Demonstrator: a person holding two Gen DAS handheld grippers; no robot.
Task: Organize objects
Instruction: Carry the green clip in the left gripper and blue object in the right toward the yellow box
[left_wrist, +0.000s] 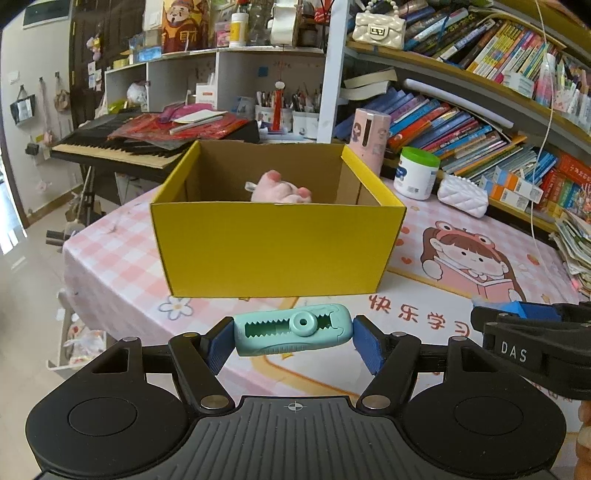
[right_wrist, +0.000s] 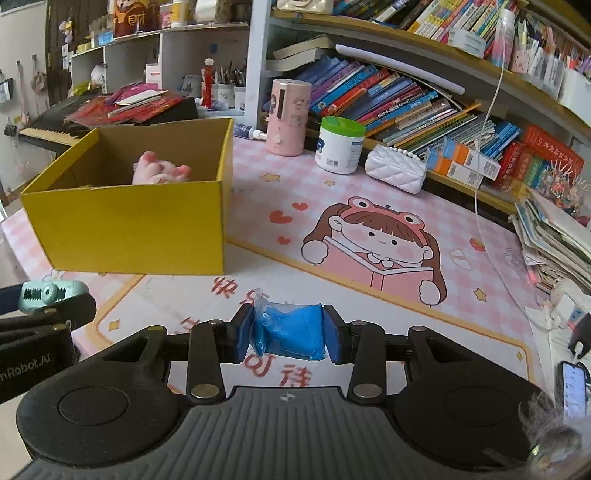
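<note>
The left tool grips a mint gadget at both ends, above the desk, just before the yellow box. The right tool is closed on a blue bag. A pink plush lies inside the box.

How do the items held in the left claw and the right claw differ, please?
The mint-green correction tape in the left claw is hard, moulded plastic; the blue clay packet in the right claw is soft and bagged in clear film. The tape is longer, so the left jaws stand wider than the right. Both are gripped end to end, off the table, facing the yellow box.
</note>
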